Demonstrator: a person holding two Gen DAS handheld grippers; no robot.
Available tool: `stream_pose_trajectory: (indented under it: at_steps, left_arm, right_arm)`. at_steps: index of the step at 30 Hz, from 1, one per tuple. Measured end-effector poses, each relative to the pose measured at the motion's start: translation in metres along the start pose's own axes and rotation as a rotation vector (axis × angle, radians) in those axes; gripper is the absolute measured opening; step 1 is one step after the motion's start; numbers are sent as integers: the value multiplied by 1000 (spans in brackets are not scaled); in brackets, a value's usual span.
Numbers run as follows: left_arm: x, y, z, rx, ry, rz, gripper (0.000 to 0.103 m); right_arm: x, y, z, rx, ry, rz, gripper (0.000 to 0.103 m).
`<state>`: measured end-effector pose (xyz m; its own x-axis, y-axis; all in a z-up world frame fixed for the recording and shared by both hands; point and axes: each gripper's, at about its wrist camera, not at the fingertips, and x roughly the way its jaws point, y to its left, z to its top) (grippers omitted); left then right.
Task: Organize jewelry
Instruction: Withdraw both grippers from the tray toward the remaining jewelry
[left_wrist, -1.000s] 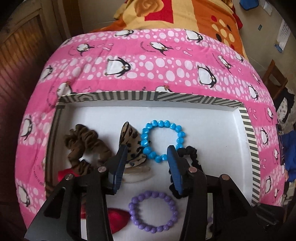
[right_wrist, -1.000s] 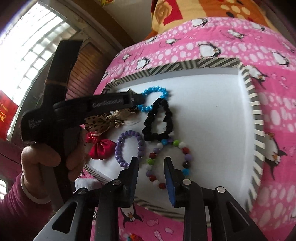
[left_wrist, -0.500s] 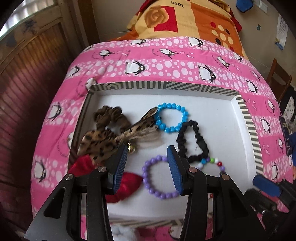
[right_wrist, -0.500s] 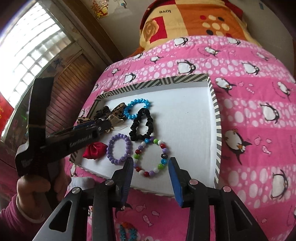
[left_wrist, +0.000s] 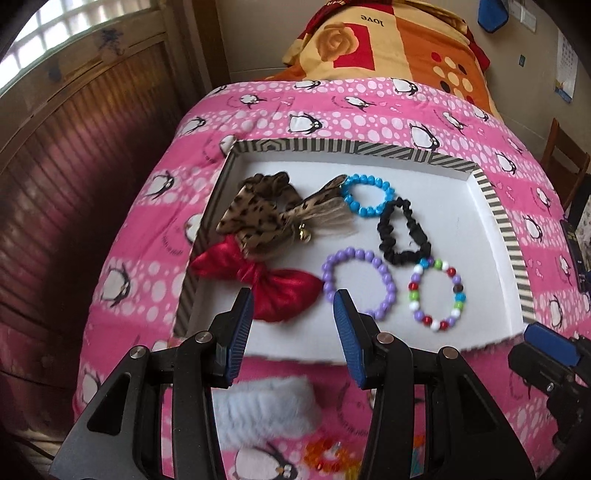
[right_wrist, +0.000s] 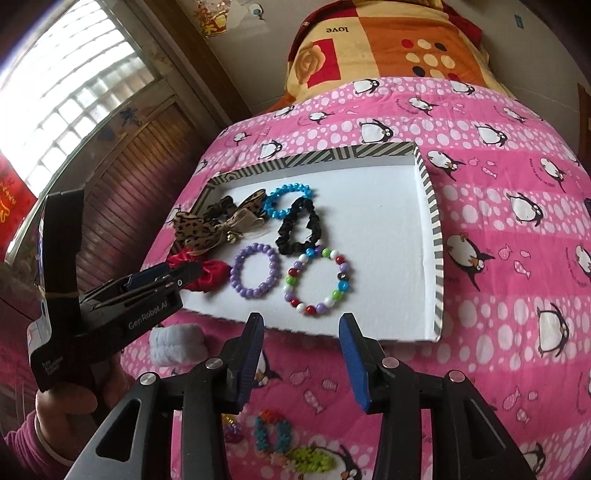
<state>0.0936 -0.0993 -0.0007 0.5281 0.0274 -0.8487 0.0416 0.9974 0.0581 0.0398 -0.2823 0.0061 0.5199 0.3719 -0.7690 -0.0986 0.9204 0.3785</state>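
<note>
One hand (right_wrist: 70, 402) — right wrist view only, gripping left claw (right_wrist: 162, 282).

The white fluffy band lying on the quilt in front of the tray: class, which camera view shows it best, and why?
The right wrist view. There the white fluffy band lies mostly in the open on the pink quilt, just before the tray, beside the left gripper. In the left wrist view that gripper's own fingers cross the band and cover both ends.
</note>
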Motion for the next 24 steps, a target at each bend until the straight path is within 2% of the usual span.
stream_pose_trajectory:
  at_steps: [14,24]
  left_arm:
    - [-37,14,-37,-14,-46,12,44]
    - [-51,20,-75,-7,-22,-5,44]
  right_arm:
    - [-18,19,-23,-56,-15,-58,41]
    - [-28,24,-47,-71,3,-82,41]
